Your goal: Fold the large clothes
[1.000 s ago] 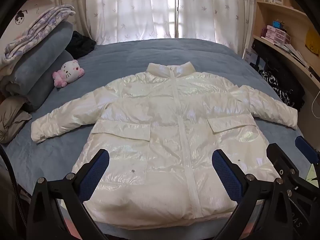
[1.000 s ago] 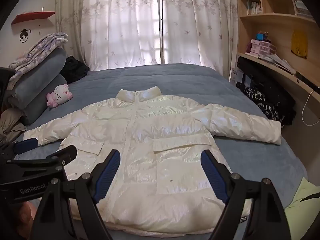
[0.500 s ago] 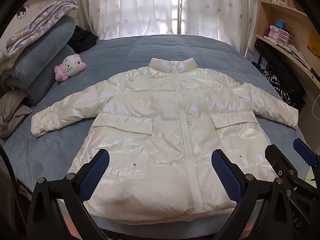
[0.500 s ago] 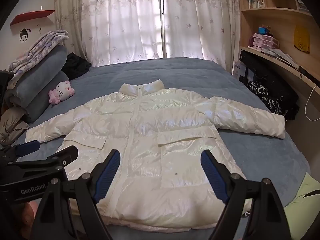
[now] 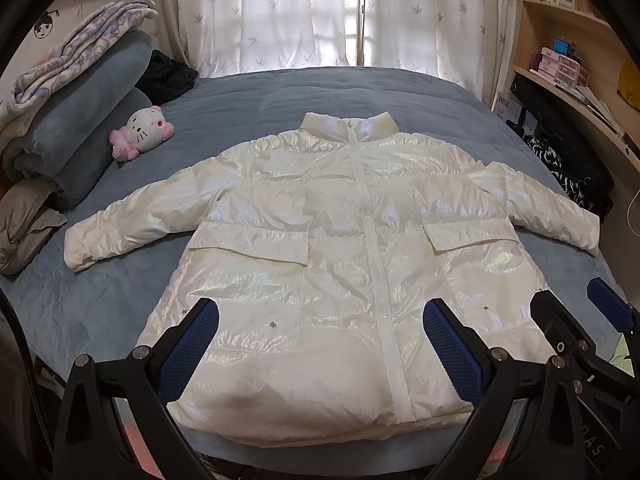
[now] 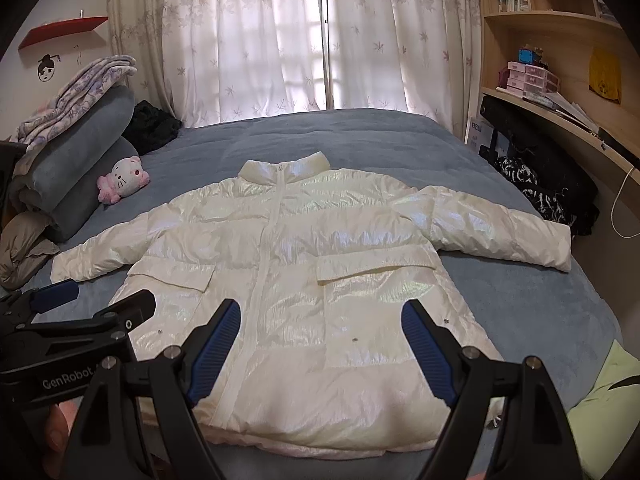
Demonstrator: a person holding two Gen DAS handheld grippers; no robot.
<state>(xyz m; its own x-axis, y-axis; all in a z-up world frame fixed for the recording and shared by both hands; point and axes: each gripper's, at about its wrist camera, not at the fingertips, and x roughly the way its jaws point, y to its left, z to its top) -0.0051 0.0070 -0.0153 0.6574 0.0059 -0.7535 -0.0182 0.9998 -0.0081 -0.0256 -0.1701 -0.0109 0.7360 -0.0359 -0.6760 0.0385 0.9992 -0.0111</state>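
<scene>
A: What sits nearest?

B: The left gripper (image 5: 320,344) and the right gripper (image 6: 322,344), side by side over the near edge of the bed (image 5: 280,96). On both, the blue-padded fingers (image 5: 188,348) are spread wide with nothing between them, held above the hem and not touching it.

A: And the garment?

B: A shiny white puffer jacket (image 5: 340,248) lies flat on the blue bed cover, front up and zipped, hem towards the grippers, collar away. Both sleeves are stretched out to the sides, and two flap pockets show on the front.

A: Beyond it?

B: To the left, a pink and white plush cat (image 5: 142,132) leans against rolled grey-blue blankets (image 5: 80,120), with a patterned throw on top. A black bundle (image 5: 168,76) lies behind. White flowered curtains (image 5: 320,12) close the far end, and wooden shelves (image 6: 560,40) run along the right wall.
</scene>
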